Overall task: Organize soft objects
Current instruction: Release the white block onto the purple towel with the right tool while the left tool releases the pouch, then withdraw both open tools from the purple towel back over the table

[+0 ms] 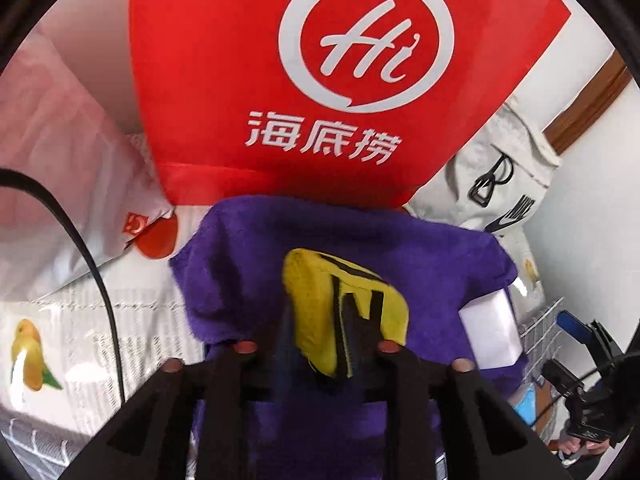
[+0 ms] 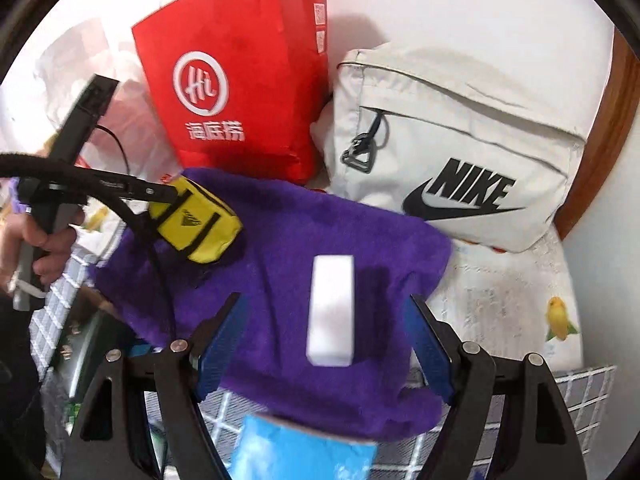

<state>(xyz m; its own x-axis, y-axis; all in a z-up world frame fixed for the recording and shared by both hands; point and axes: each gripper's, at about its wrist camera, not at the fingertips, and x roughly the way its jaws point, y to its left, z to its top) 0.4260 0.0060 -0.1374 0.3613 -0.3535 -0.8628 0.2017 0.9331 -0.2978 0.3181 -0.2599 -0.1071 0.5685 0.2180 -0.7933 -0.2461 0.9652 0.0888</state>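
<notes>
Presently the left gripper (image 2: 176, 194), jaws parted, meets the yellow pouch (image 2: 196, 222) on the purple towel (image 2: 280, 280); the right gripper (image 2: 326, 344) gapes empty over the white block (image 2: 331, 308).

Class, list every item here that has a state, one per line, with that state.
Yellow pouch: lying on the purple towel.
White block: lying on the towel.
Red paper bag: upright.
Nike bag: zipped.
Left gripper: jaws around pouch.
Right gripper: open, empty.

Bright, even light; fisheye edges warp, and nearby parts perhaps motion-blurred.
</notes>
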